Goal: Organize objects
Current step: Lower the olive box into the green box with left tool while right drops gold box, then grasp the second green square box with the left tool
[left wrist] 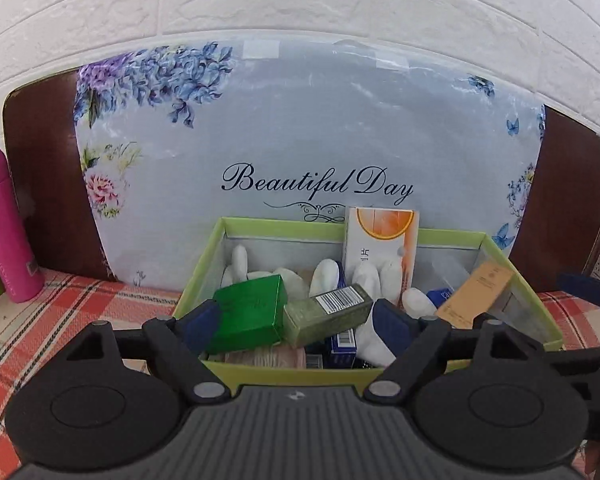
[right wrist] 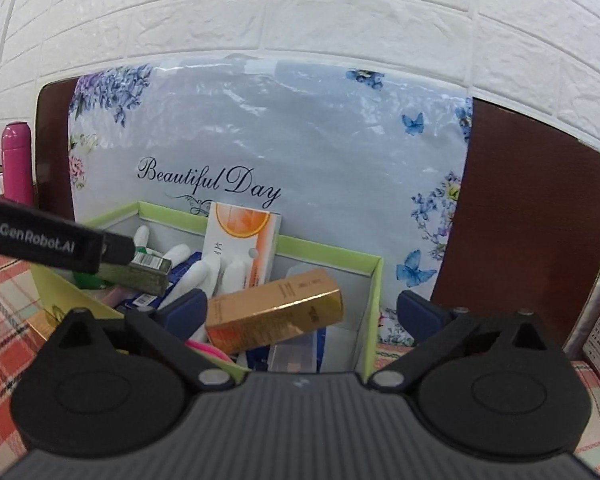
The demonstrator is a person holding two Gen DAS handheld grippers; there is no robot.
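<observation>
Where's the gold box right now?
In the green bin, right end, tilted atop the clutter, just right of the upright orange carton: gold box.

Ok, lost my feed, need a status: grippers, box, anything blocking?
Left gripper open, empty. Right gripper open, empty. Green box full, gold carton tilted on top. Nothing blocking.

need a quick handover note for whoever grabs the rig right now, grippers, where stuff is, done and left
Left gripper: open, nothing held, in front of the green tray.
Right gripper: open, nothing held, at the tray's right end.
In the tray: green box, olive box leaning on it, gold box tilted at the right end, orange-and-white box upright at the back wall, white tubes.
Outside: pink bottle on the plaid cloth.
Done: the boxes are in. Left: probably straightening the leaning ones.
</observation>
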